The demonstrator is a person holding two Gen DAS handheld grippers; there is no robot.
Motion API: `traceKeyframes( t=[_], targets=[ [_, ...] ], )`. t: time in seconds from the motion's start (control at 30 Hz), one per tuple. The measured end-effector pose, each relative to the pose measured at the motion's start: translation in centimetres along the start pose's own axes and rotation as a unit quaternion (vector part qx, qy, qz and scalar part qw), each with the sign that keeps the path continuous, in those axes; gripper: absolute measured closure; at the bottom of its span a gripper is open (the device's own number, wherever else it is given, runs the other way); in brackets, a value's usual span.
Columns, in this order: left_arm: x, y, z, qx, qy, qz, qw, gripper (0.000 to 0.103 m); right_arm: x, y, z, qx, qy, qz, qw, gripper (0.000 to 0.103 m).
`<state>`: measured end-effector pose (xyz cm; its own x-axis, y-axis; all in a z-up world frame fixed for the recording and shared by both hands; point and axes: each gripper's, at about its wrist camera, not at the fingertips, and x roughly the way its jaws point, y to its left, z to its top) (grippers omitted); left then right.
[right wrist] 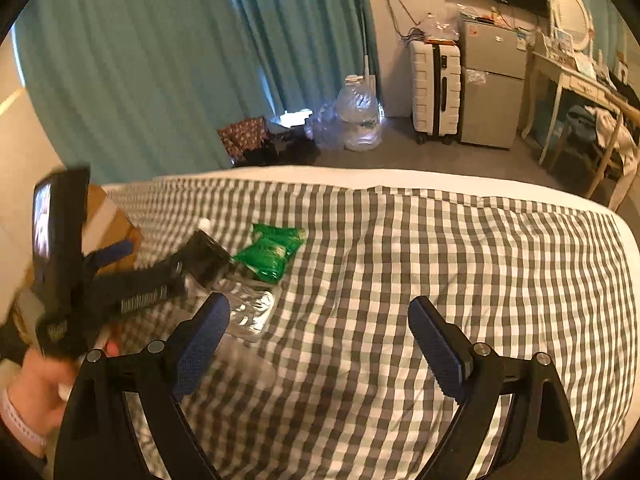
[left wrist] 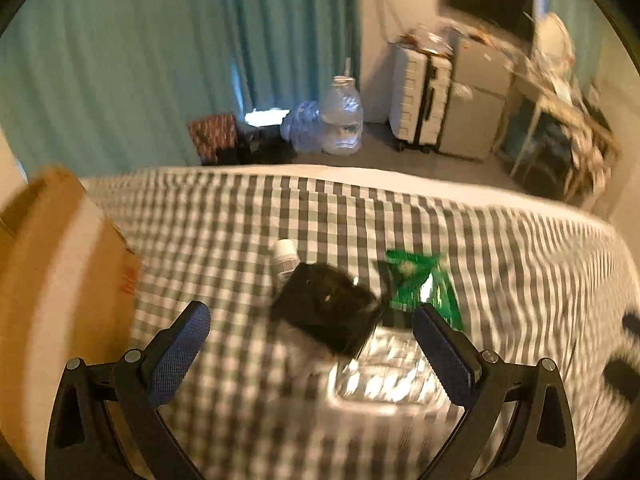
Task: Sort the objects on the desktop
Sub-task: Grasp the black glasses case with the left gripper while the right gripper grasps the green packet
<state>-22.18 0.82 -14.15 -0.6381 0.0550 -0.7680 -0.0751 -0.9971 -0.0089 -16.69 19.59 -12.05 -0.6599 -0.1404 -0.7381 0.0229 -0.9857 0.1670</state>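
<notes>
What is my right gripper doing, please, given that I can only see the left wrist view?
Observer: The right gripper is open with nothing between its fingers, only the checked sheet ahead of it.
Operator: Where do the objects lie relative to it?
Observer: The green packet lies ahead and to the left of its left finger, outside the jaws.
</notes>
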Motion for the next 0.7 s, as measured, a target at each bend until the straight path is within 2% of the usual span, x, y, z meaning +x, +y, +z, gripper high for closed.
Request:
traceKeyframes(
  t=[0.13,0.2,0.27,0.33,0.43,0.53,0.57,0.67,0.7],
  targets=[
    [3.1,1.8,0.3,-0.085,0.034,-0.029,0.9953,0.0,1.9,0.0,-0.2,0.0,0.008,-0.004,1.0,0.012],
    [4.2,2.7,0.2,-0.121,0.034,-0.024,0.9918,0.0,2.9,0.1,-0.3,0.004,0.011,-0.002,1.0,0.012],
    [4.6,3.4,-0.2,-0.141,0.021,-0.03,0.9893,0.0,4.0,0.4,-0.3,0.006,0.004,0.012,1.0,0.012],
    [5.5,3.7,-0.5,-0.151,0.035,-0.052,0.9866,0.0,4.6,1.1,0.0,-0.005,-0.02,0.041,0.999,0.012],
    [6.4,3.7,-1.0,-0.148,0.058,-0.07,0.9848,0.004,6.3,2.0,0.9,-0.015,-0.032,0.051,0.998,0.012],
    [6.7,3.1,-1.2,-0.122,0.073,-0.057,0.9881,0.018,8.2,2.1,1.4,0.007,-0.04,0.092,0.995,0.012],
    [6.7,2.9,-1.1,-0.111,0.078,-0.051,0.9894,0.03,8.7,2.2,1.5,0.012,-0.038,0.098,0.994,0.012],
    [6.6,3.3,-0.7,-0.1,0.081,-0.045,0.9907,0.048,10.7,3.1,2.0,0.01,-0.027,0.102,0.994,0.012],
    [6.5,3.8,-0.6,-0.101,0.085,-0.049,0.99,0.048,11.4,3.5,2.1,0.007,-0.019,0.093,0.995,0.012]
  ],
)
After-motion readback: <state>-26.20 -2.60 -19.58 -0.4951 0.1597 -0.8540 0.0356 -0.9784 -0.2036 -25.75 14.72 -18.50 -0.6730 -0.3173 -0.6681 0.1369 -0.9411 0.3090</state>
